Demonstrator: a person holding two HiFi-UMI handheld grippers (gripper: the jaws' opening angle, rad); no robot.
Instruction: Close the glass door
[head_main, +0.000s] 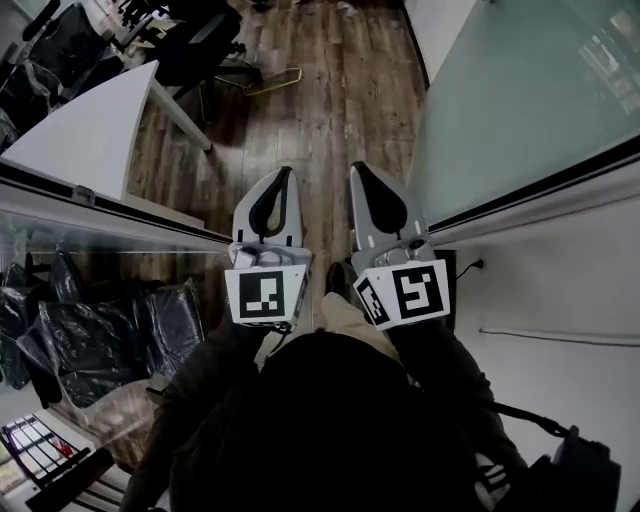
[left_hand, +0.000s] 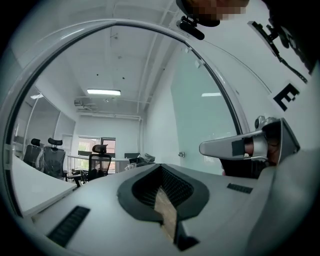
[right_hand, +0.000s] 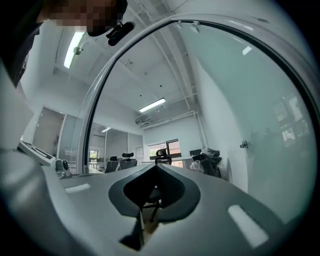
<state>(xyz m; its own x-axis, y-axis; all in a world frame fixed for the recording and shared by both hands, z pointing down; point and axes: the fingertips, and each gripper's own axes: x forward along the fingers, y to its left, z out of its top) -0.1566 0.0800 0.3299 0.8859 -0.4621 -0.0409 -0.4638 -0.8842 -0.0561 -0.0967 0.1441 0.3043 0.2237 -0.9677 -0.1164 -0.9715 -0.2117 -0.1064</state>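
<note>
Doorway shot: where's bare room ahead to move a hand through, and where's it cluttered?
Bare: the wooden floor strip between the white desk and the frosted glass panel, straight ahead of the left gripper and right gripper. Crowded: the office chairs at the desk's far end.

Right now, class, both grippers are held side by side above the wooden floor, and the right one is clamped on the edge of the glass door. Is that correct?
Not quite. The right gripper is clamped on nothing: the right gripper view shows its jaws together and empty, with the glass door standing apart at its right. The rest holds.
</note>
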